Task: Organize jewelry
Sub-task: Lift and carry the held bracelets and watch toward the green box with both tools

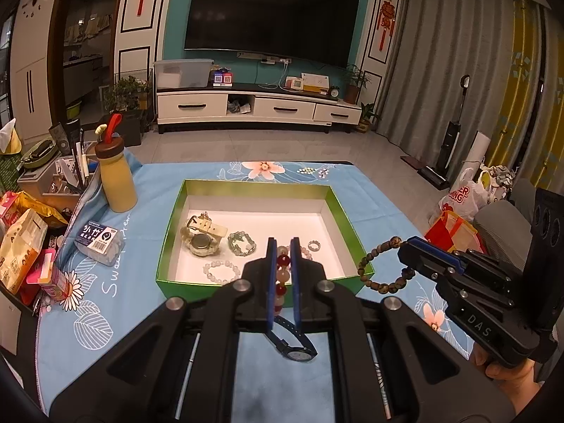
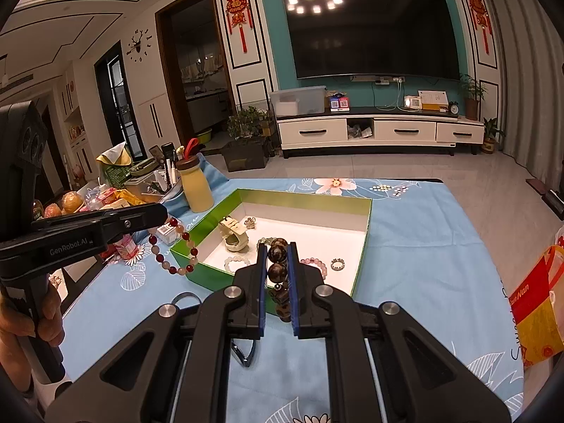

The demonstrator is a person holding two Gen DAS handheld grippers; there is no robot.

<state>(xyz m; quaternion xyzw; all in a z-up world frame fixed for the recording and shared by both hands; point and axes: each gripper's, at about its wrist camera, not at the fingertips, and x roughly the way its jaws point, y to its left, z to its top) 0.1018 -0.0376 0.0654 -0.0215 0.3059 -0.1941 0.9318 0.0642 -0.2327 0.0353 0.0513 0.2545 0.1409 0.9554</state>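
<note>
My left gripper [image 1: 283,243] is shut on a red and pale bead bracelet [image 1: 283,275], held above the near edge of the green box [image 1: 347,211]; the bracelet also hangs in the right wrist view [image 2: 172,246]. My right gripper [image 2: 276,246] is shut on a dark brown bead bracelet [image 2: 276,255], which hangs by the box's right corner in the left wrist view [image 1: 380,264]. The box holds a pale watch [image 1: 201,236], a green bracelet [image 1: 241,243], a pale bracelet [image 1: 220,271] and a ring [image 1: 313,245]. A dark blue watch [image 1: 294,343] lies on the cloth under my left gripper.
A yellow bottle [image 1: 114,176] stands left of the box beside a small plastic case [image 1: 98,243] and snack packets [image 1: 21,246]. The blue flowered cloth [image 1: 387,197] covers the table. Bags [image 1: 461,197] sit off the table's right side.
</note>
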